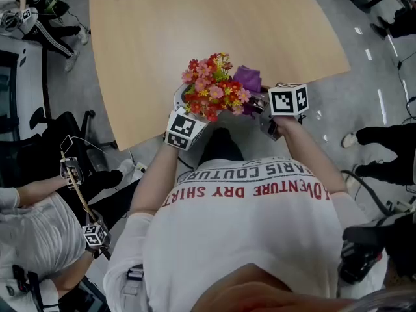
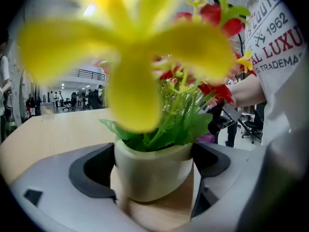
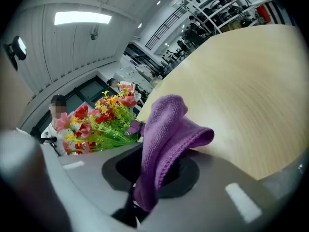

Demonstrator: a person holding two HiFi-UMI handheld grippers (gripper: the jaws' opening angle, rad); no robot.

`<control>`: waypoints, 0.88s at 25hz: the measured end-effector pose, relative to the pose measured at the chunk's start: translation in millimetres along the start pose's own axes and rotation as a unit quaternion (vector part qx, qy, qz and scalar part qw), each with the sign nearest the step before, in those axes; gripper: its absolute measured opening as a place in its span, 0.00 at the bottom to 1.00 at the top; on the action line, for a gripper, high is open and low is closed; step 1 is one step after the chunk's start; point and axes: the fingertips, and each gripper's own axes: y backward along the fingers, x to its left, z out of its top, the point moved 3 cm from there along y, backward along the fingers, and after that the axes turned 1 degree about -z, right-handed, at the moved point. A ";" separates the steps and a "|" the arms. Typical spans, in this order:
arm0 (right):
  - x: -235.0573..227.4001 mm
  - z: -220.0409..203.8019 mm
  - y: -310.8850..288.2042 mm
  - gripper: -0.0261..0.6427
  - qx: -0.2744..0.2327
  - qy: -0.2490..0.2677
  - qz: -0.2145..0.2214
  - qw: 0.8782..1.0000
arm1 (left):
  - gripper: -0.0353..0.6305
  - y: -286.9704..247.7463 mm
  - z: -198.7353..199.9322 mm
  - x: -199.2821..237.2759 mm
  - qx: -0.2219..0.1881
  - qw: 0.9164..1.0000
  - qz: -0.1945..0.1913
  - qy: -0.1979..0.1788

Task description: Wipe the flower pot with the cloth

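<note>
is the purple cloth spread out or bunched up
Bunched: the cloth is folded over and pinched in the right gripper, its loose end sticking up.

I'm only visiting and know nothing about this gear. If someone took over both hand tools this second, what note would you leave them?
Left gripper: shut on the flower pot, one pad on each side.
Right gripper: shut on the purple cloth, which sticks out folded.
Where: the pot is at the near edge of the table; the cloth is just right of the flowers. Whether it touches the pot I can't tell.
Done: both things gripped.
Left: press the cloth to the pot and wipe round it.
</note>
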 end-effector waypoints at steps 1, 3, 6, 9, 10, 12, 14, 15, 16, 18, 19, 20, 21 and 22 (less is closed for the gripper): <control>-1.6 0.3 -1.8 0.11 0.004 0.002 -0.002 1.000 | 0.81 -0.7 -3.8 0.3 0.001 1.000 -0.002 -0.001; -6.8 1.6 -5.5 0.11 0.019 0.010 -0.016 1.000 | 0.81 -1.8 -7.3 1.4 0.003 1.000 -0.004 -0.001; -16.7 1.6 -8.7 0.11 0.051 0.029 -0.057 0.997 | 0.81 -2.1 -4.3 0.3 0.004 1.000 -0.003 0.000; -24.4 -2.9 -14.5 0.11 0.093 0.050 -0.094 0.990 | 0.81 -1.6 -6.2 -0.6 0.006 1.000 -0.007 -0.001; -26.7 -3.1 -17.5 0.11 0.104 0.057 -0.101 0.988 | 0.81 -1.9 -7.0 0.6 0.006 1.000 -0.008 -0.002; -30.4 -2.7 -22.3 0.11 0.116 0.061 -0.106 0.986 | 0.81 -2.6 -8.4 3.7 0.006 1.000 -0.011 -0.004; -32.9 -3.2 -24.3 0.11 0.119 0.050 -0.101 0.986 | 0.81 -2.6 -8.9 5.2 0.008 1.000 -0.015 -0.006; -33.6 -3.7 -24.5 0.11 0.119 0.043 -0.098 0.987 | 0.81 -2.3 -8.6 5.4 0.008 1.000 -0.018 -0.006; -33.9 -4.0 -24.3 0.11 0.119 0.038 -0.096 0.988 | 0.81 -2.1 -8.0 5.4 0.009 1.000 -0.020 -0.006; -34.7 -3.0 -23.2 0.11 0.115 0.032 -0.095 0.988 | 0.81 -2.3 -7.2 6.1 0.010 1.000 -0.024 -0.005; -35.6 -1.6 -22.2 0.11 0.111 0.029 -0.095 0.989 | 0.81 -2.9 -7.3 6.7 0.012 1.000 -0.024 -0.005; -36.4 0.2 -20.9 0.11 0.104 0.027 -0.096 0.990 | 0.81 -3.1 -7.8 7.3 0.014 1.000 -0.024 -0.004; -36.8 2.1 -19.2 0.11 0.096 0.026 -0.097 0.990 | 0.81 -1.9 -8.3 7.9 0.015 1.000 -0.024 -0.003; -36.2 4.1 -17.2 0.11 0.086 0.027 -0.096 0.991 | 0.81 1.3 -8.4 9.0 0.012 1.000 -0.022 0.002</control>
